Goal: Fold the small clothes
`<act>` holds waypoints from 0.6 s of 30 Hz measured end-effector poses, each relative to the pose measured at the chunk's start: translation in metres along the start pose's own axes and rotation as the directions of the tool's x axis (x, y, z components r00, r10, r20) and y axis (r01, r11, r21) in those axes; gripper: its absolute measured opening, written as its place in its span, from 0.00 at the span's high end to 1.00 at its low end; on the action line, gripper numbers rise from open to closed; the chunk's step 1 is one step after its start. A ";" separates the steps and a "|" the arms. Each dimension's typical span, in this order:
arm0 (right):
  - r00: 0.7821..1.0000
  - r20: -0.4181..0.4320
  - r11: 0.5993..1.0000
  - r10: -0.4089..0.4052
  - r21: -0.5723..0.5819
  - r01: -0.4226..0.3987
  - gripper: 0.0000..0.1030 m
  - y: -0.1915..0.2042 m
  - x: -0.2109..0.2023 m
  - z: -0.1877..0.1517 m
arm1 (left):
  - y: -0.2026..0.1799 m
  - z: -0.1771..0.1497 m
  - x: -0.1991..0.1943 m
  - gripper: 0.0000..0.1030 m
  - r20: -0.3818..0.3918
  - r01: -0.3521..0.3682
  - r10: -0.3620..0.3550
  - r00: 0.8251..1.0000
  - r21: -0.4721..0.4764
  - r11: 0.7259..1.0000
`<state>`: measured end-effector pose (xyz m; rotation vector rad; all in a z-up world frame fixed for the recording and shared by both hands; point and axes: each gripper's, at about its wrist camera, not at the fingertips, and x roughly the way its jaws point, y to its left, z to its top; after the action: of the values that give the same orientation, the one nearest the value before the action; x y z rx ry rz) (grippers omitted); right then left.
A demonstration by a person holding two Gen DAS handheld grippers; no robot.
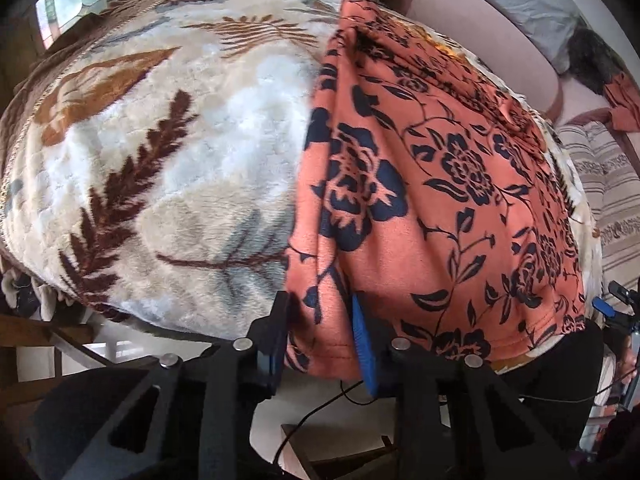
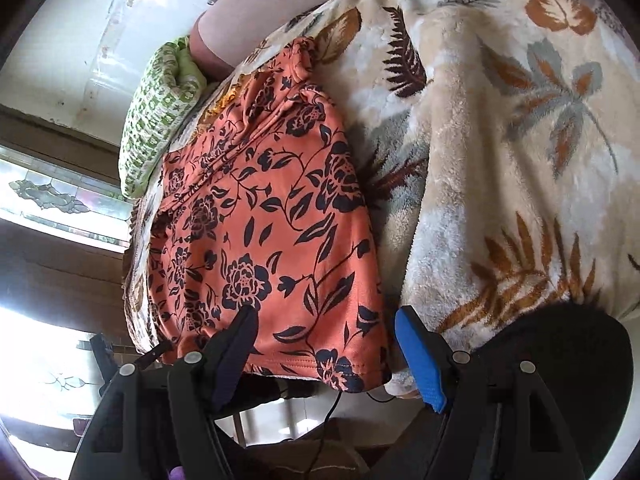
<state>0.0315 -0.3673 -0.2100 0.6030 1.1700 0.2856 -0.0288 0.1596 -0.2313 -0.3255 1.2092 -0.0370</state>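
Here both claws, left claw (image 1: 320, 320) and right claw (image 2: 326, 336), straddle the garment's (image 1: 432, 184) hem.

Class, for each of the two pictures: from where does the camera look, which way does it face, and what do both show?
Left wrist: sits behind the left gripper, looks forward over the orange floral garment lying on the leaf-patterned blanket; its own fingers show.
Right wrist: sits behind the right gripper, facing the garment's hem; its own fingers show.
Shared: garment, blanket, green pillow.
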 end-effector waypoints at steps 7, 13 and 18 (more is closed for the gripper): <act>0.999 -0.046 0.999 -0.023 0.033 0.025 0.28 -0.007 0.018 -0.001 | -0.009 0.004 0.010 0.60 -0.009 0.026 -0.026 1.000 0.028 0.999; 0.987 -0.134 0.995 -0.089 0.037 0.094 0.36 -0.008 0.051 -0.011 | -0.008 0.007 0.011 0.86 -0.009 0.043 -0.043 0.999 0.031 0.999; 0.965 -0.157 0.978 -0.210 -0.047 0.205 0.89 0.007 0.062 -0.018 | -0.011 0.006 0.011 0.78 -0.008 0.028 -0.028 1.000 0.047 0.998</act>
<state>0.0393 -0.3244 -0.2584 0.4316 1.3717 0.1746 -0.0175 0.1485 -0.2370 -0.3010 1.2096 -0.0908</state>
